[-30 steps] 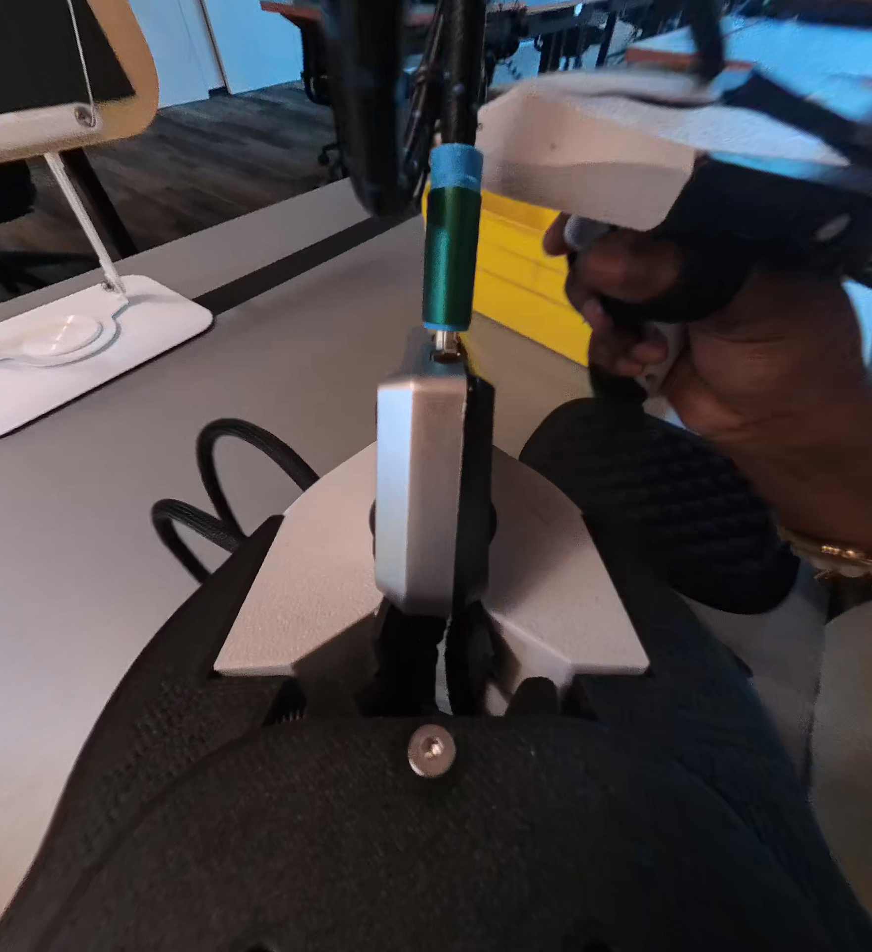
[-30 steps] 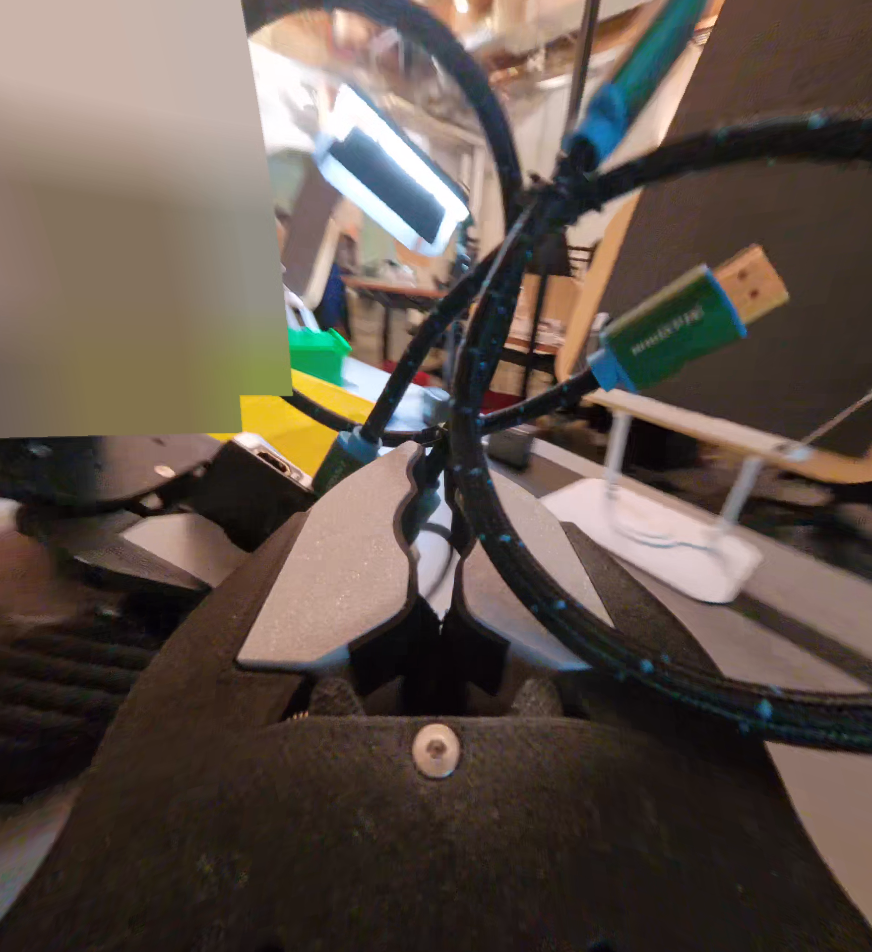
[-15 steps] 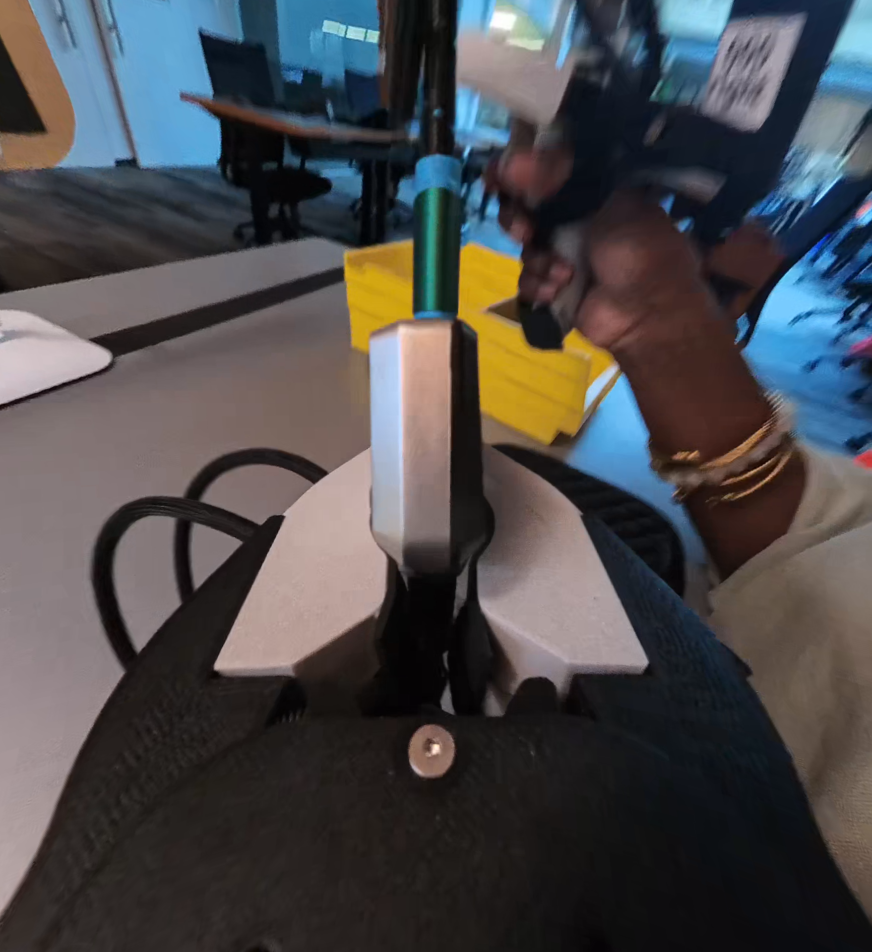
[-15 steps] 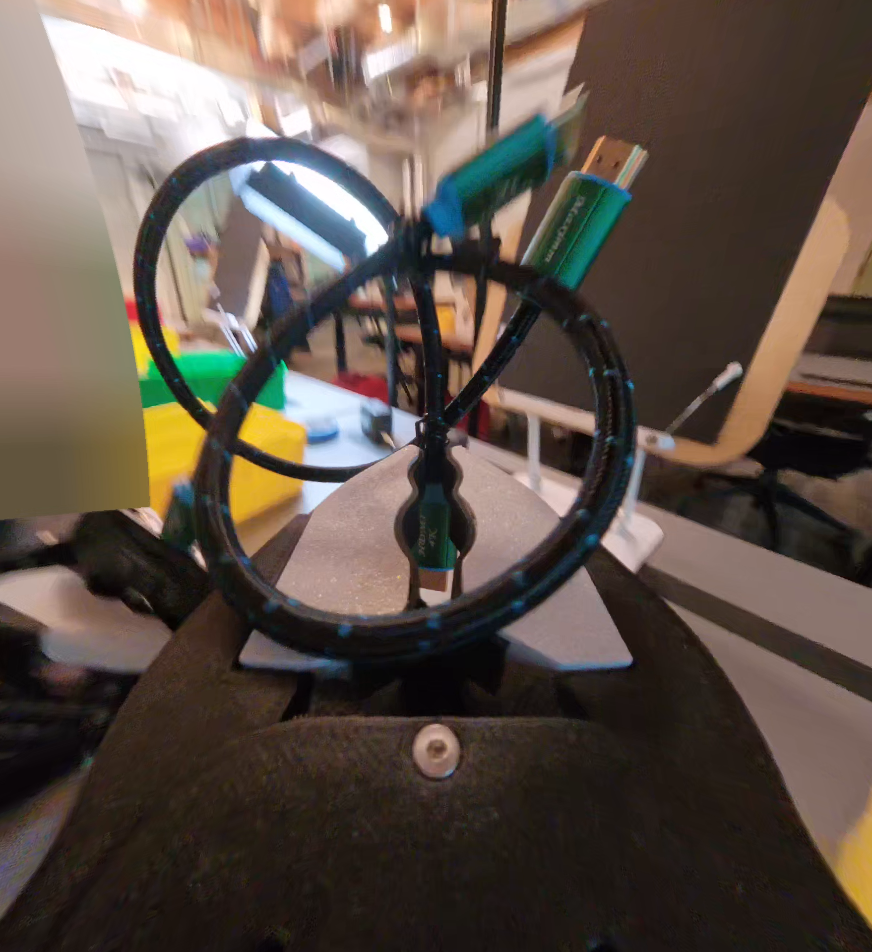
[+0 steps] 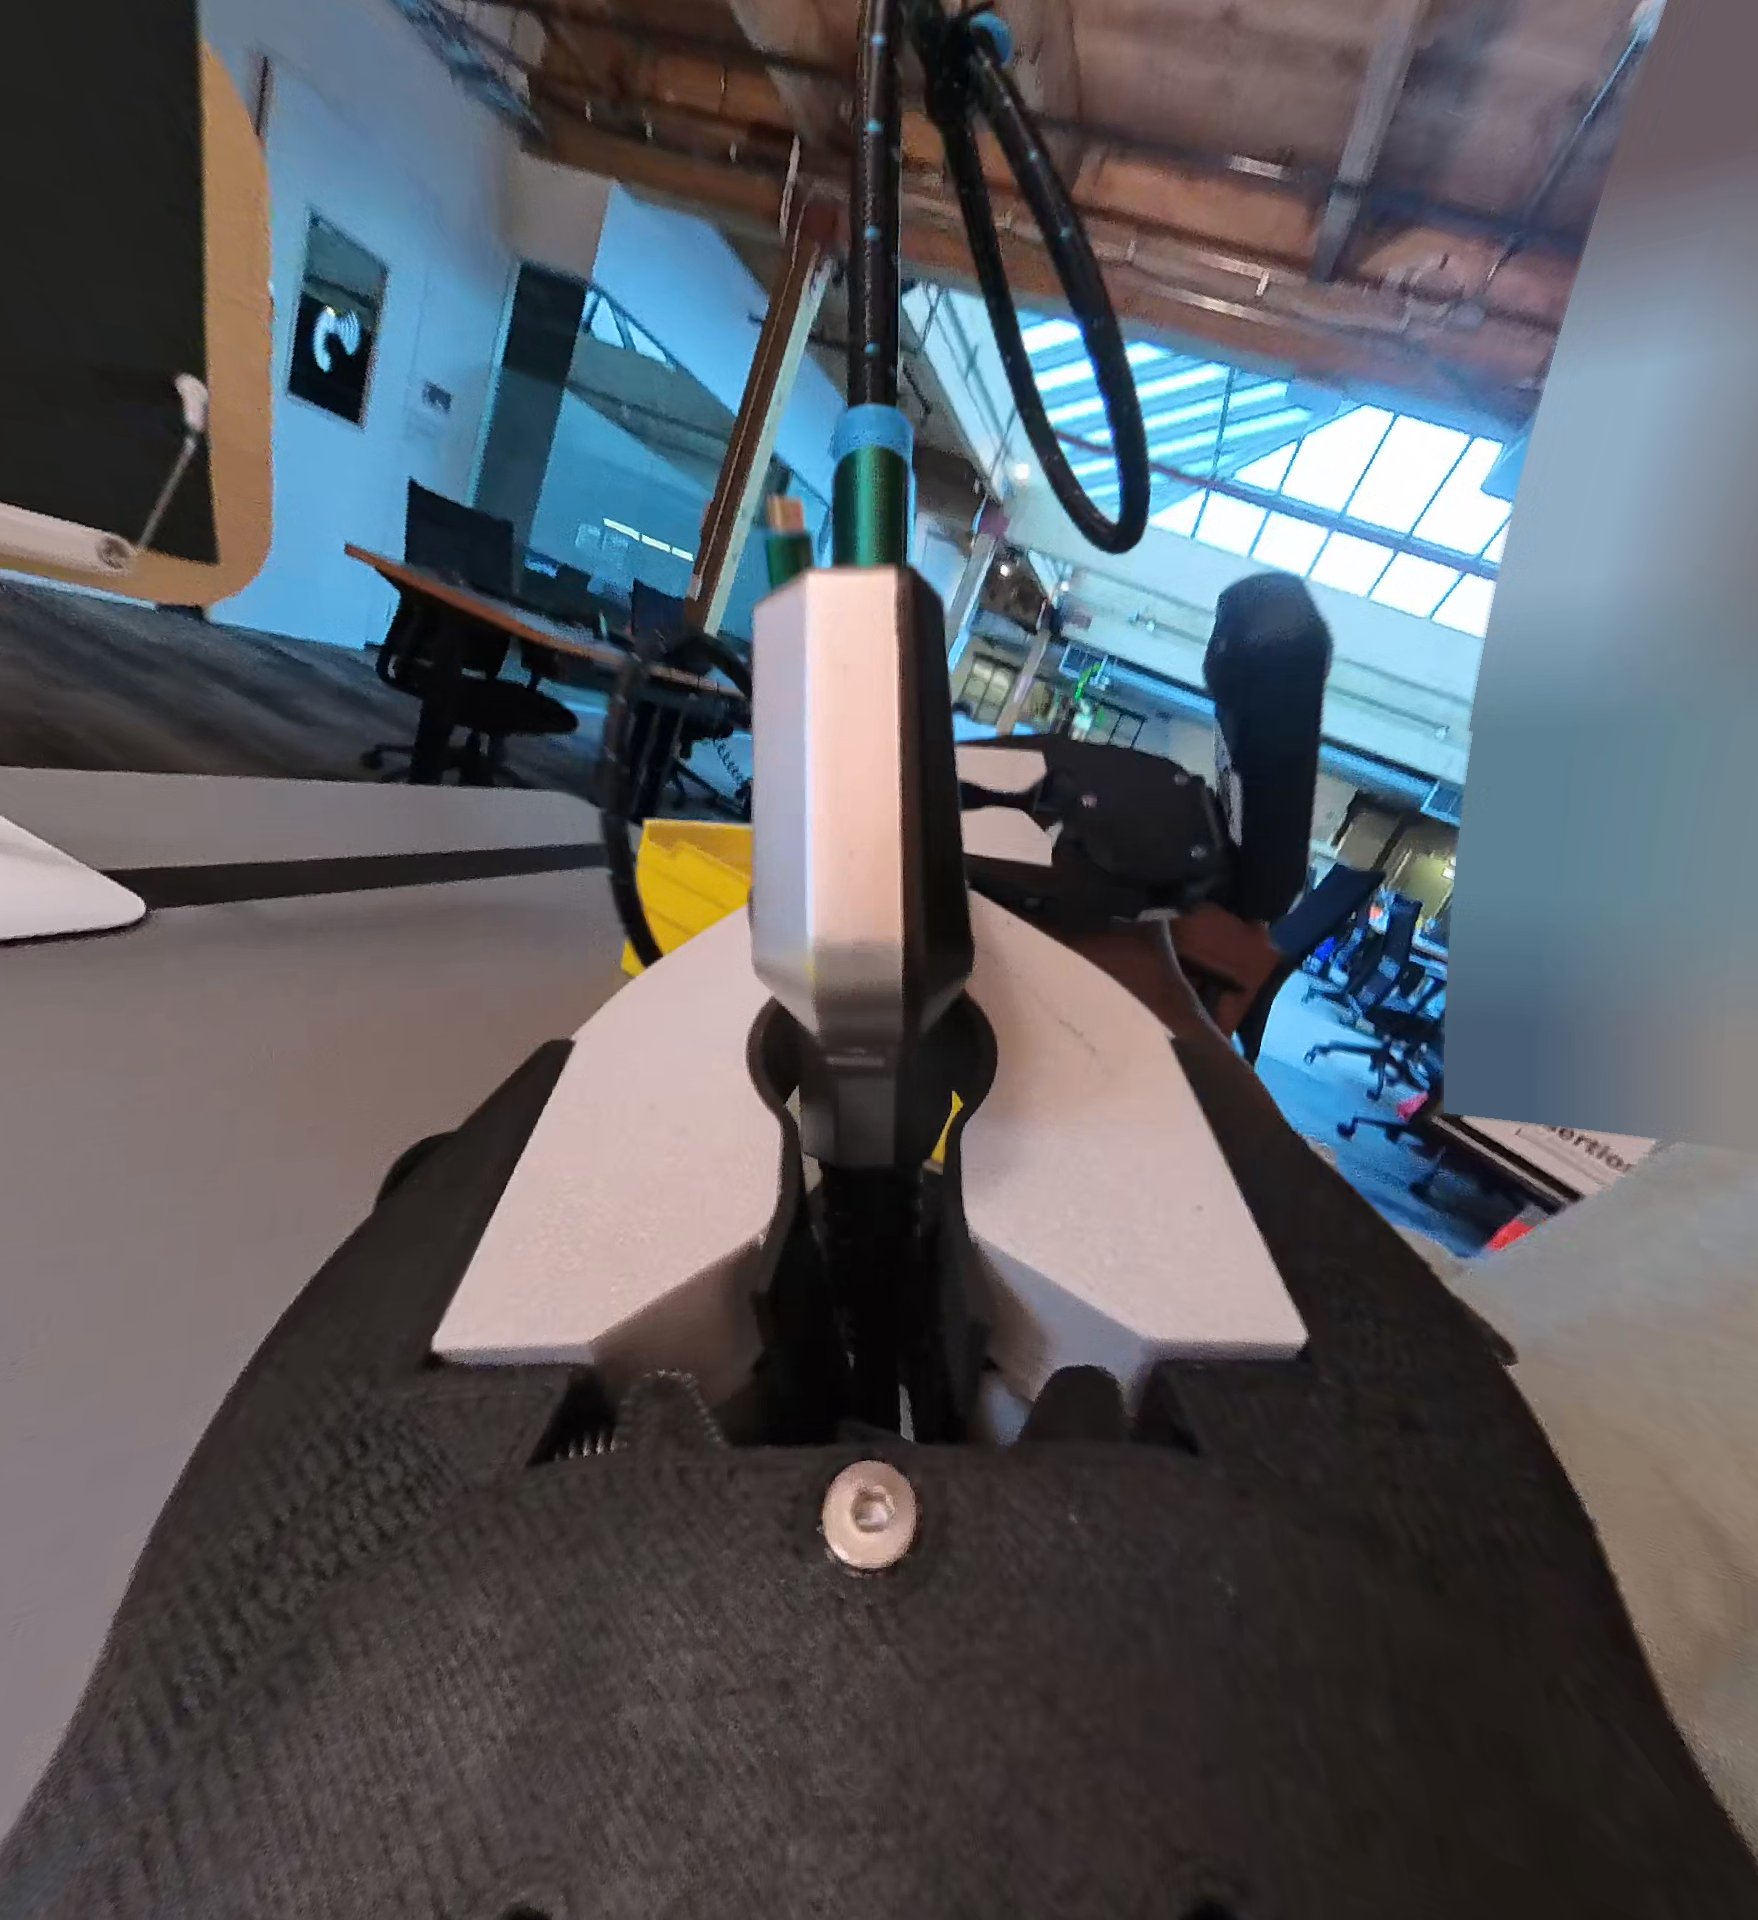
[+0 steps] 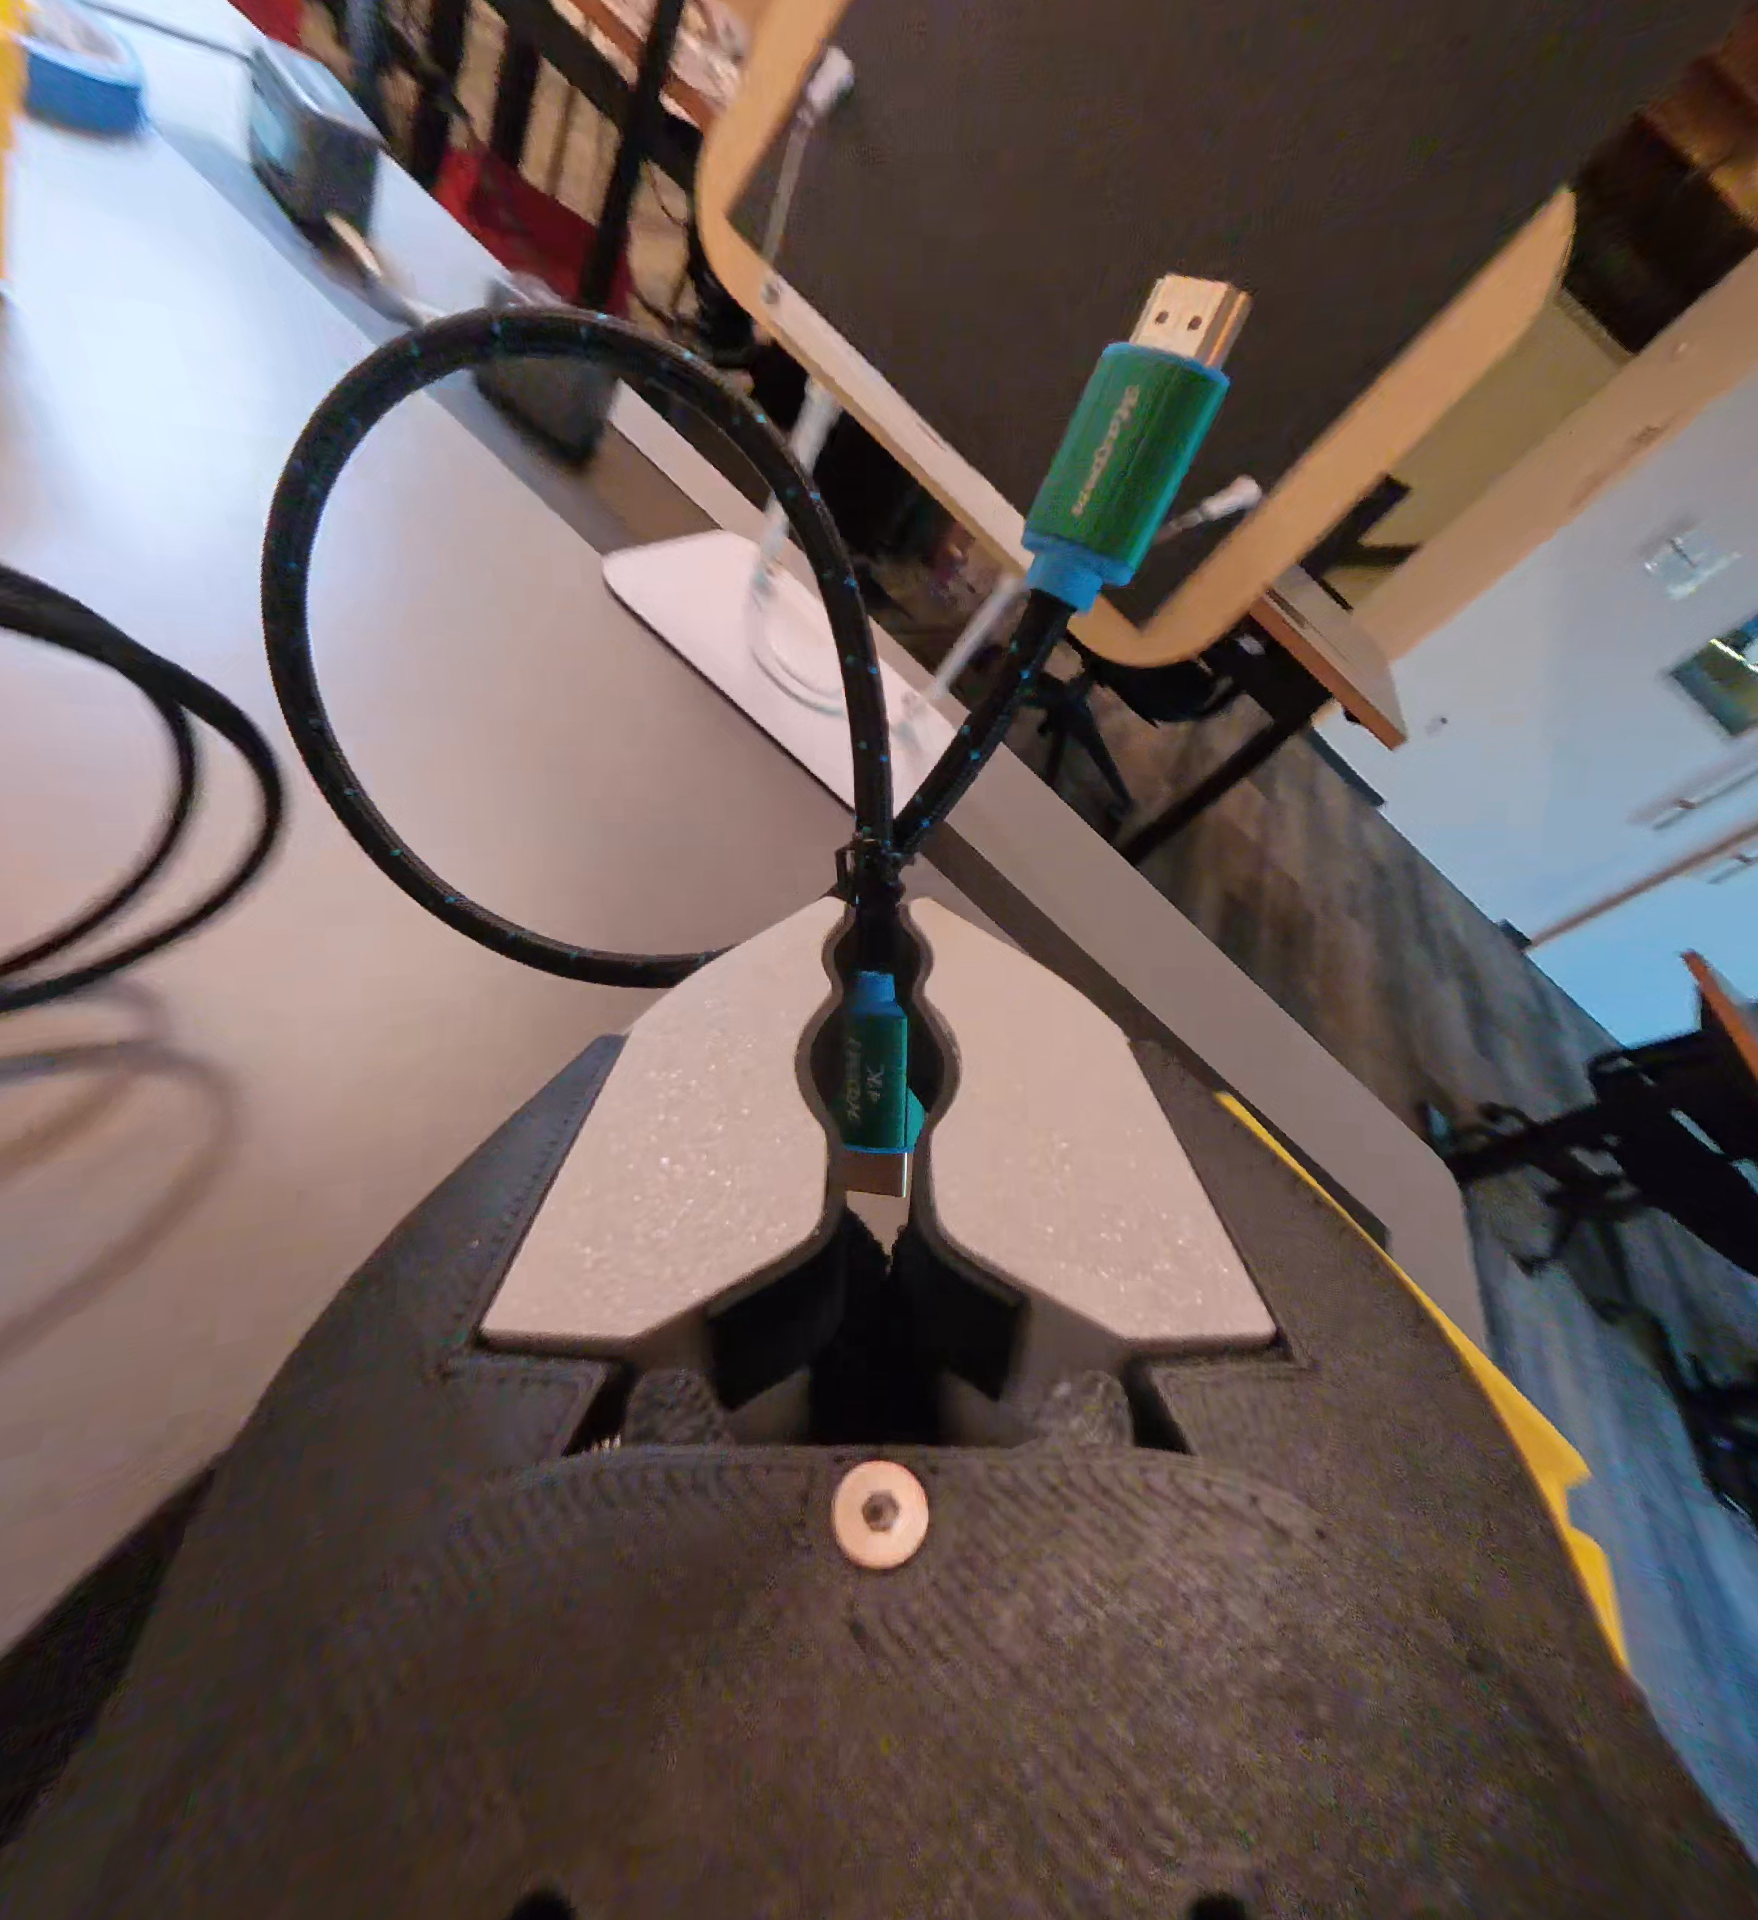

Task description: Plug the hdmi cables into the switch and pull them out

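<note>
Here the switch (image 5: 833,790) is clamped edge-on by the left gripper (image 5: 859,1049), one green plug (image 5: 867,509) seated on top; the right gripper (image 6: 873,1081) is closed on a second plug (image 6: 877,1091), whose reversed contacts could be misaligned at insertion

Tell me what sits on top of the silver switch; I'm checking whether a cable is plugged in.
A green HDMI plug stands in the top of the switch, cable running upward. Its metal tip is hidden by the switch. The left tongs clamp the switch.
</note>
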`<state>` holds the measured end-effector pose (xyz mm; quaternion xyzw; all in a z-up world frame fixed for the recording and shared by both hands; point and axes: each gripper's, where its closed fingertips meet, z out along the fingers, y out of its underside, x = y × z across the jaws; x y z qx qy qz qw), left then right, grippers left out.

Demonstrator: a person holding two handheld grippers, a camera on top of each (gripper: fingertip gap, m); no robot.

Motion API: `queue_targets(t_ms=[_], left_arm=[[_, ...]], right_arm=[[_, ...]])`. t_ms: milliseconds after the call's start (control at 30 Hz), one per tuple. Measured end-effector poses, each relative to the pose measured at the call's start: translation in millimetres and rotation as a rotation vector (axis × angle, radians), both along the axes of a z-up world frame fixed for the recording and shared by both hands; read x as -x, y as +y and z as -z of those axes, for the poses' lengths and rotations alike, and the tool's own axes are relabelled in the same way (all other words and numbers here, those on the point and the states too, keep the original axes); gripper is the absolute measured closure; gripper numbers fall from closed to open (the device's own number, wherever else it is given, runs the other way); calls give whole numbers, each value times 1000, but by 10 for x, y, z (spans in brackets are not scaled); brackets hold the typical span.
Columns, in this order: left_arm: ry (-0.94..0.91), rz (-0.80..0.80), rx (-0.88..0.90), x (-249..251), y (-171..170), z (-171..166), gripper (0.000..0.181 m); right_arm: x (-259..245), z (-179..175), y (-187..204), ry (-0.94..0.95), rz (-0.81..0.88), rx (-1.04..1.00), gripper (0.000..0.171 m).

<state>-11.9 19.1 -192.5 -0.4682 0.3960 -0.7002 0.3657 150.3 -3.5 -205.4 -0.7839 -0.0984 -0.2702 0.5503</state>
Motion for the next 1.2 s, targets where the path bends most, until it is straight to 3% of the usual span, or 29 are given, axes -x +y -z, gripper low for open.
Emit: queue_targets(t_ms=[133,300,400,500,667,967,1067,1200], left_arm=[[-19,-47,-5,156,149,-10,158],[18,-78,-32,193,198,87,159],[3,-60,-12,187,182,86,158],[15,-59,-26,178,174,95,158],[39,-73,-60,179,166,114,158],[55,-91,-64,179,190,129,159],[66,-95,-82,171,180,135,159],[78,-103,-99,161,174,142,158]], right_arm=[[-472,-138,-497,28,153,-51,165],[-1062,-339,-1428,113,359,-152,165],[-1317,-227,-1911,152,495,-119,165],[-1453,99,-2169,201,570,25,165],[-1499,622,-2250,202,544,280,164],[-1444,1315,-2365,574,628,538,164],[-1483,1386,-2392,584,680,570,154],[-1580,1130,-2302,482,695,449,138]])
